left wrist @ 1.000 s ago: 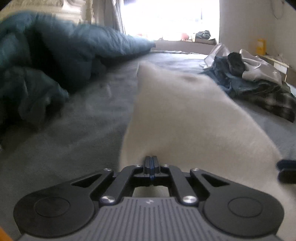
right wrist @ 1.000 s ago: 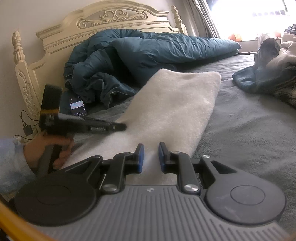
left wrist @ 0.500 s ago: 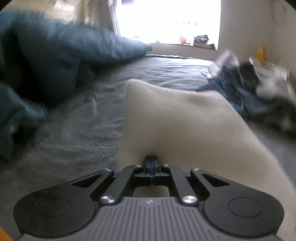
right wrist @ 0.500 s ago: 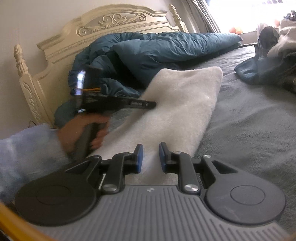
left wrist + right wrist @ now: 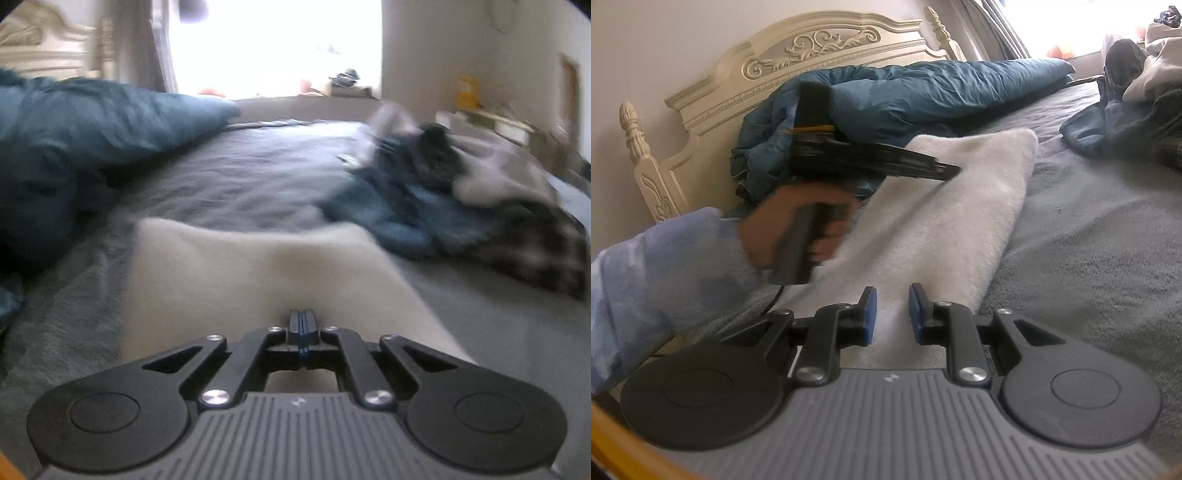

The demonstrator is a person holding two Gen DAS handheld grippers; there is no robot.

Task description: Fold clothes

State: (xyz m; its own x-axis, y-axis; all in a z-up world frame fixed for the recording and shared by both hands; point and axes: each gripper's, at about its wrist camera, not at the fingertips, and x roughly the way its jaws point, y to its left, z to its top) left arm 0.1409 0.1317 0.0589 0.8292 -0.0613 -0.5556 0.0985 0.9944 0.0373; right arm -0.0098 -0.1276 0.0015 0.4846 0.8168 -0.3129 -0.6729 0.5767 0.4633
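Beyond the jaws a wide bed spreads under a grey cover [image 5: 1089, 240], with a carved cream headboard [image 5: 798, 62] up to their left against a plain pale wall [image 5: 665, 44]. A rumpled teal duvet [image 5: 923, 88] lies along the headboard side. Far ahead a window [image 5: 273, 48] blazes white above a cluttered sill [image 5: 347, 86], curtains [image 5: 155, 44] hanging to its left.

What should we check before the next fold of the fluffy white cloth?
1. Left hand-held gripper shut: ok.
2. It grips the white cloth: cannot tell.
3. Right hand-held gripper pinches the cloth: cannot tell; jaws apart, cloth between.
4. Cloth lies flat on the grey bed: ok.
5. Clothes pile apart from the cloth: ok.
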